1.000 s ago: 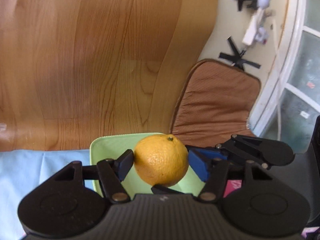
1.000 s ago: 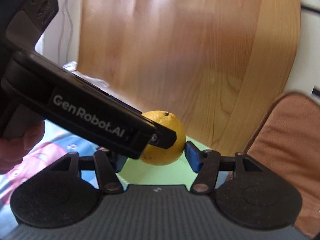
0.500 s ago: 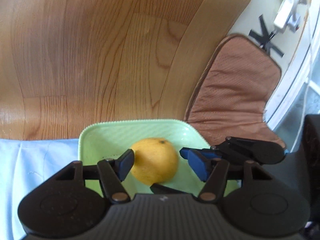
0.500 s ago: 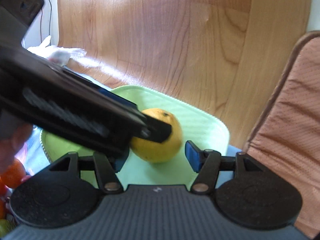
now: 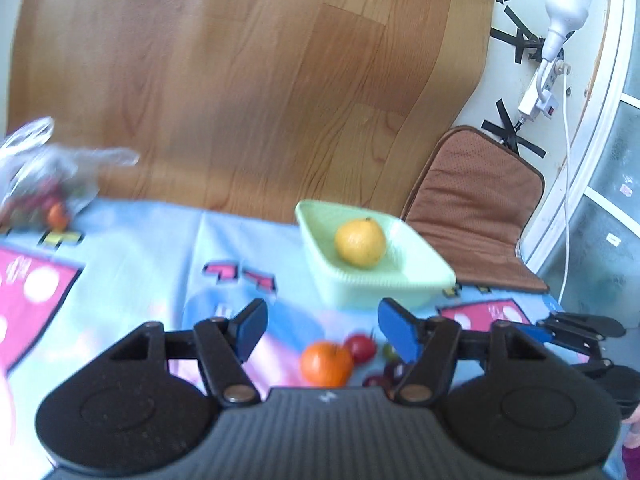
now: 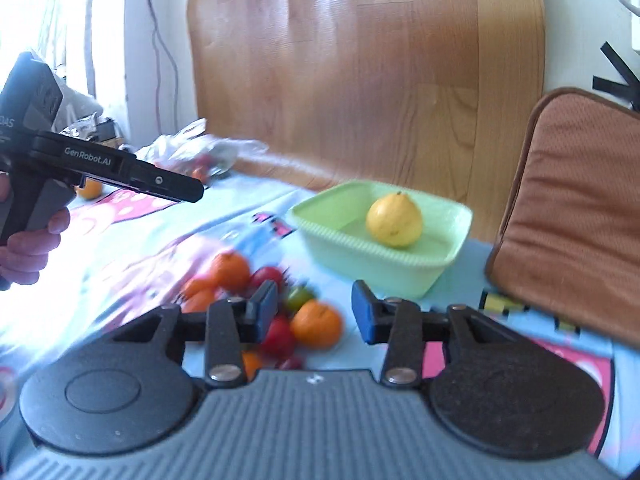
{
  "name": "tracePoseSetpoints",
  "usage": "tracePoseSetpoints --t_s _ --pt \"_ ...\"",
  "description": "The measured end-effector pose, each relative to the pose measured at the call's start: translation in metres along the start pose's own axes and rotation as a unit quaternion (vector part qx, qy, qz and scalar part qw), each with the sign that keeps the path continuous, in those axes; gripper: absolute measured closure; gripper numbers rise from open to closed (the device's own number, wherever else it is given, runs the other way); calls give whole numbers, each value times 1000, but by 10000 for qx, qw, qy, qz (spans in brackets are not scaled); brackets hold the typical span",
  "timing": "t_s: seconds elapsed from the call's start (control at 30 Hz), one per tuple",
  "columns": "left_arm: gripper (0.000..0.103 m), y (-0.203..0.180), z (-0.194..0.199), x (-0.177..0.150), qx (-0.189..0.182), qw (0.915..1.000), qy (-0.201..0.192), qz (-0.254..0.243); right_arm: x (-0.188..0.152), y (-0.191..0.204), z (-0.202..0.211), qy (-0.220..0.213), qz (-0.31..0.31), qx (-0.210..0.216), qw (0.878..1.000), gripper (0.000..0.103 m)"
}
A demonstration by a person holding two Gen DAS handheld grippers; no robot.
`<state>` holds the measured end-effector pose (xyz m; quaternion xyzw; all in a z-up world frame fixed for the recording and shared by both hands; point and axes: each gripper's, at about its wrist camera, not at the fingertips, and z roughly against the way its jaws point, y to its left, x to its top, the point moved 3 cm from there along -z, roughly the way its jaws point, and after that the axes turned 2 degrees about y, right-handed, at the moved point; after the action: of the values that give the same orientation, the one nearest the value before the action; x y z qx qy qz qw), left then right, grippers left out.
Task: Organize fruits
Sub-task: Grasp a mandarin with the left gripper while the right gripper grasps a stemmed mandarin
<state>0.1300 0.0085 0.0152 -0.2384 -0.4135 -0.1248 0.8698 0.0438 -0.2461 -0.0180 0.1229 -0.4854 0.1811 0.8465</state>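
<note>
1 lemon (image 6: 394, 220) sits in the bowl (image 6: 448, 256), both tongs (image 5: 322, 330) (image 6: 314, 310) gape empty, so the next orange (image 6: 316, 323) from the worktop pile wants a centred, gentle pinch to avoid nudging its neighbours.

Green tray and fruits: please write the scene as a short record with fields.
tray: green tray on the patterned cloth
in tray: one yellow citrus
loose fruit: orange, red and green pieces on the cloth beside the tray
left gripper: open, empty
right gripper: open, empty
</note>
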Motion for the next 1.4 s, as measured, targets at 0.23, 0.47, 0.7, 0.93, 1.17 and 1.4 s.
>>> tracePoseSetpoints --t_s 0.23,0.47,0.7,0.93,1.17,1.4 --pt "43 10 19 -52 -31 9996 131 268 -30 38 9 176 57 126 9998 65" --pt "44 12 16 -57 -146 9986 160 487 -14 64 -9 115 640 223 9976 67" --pt "41 13 -23 -10 -458 9976 438 282 -2 82 -48 302 1850 237 9820 66" --pt "45 16 -74 -4 -659 9912 1085 382 -3 84 -66 357 2439 255 9688 66" --pt "62 17 -84 -14 -602 9903 1126 548 -5 78 -66 392 2284 345 9722 64" --pt "62 17 -63 -10 -611 9908 935 770 -2 78 -67 498 2029 375 9772 65"
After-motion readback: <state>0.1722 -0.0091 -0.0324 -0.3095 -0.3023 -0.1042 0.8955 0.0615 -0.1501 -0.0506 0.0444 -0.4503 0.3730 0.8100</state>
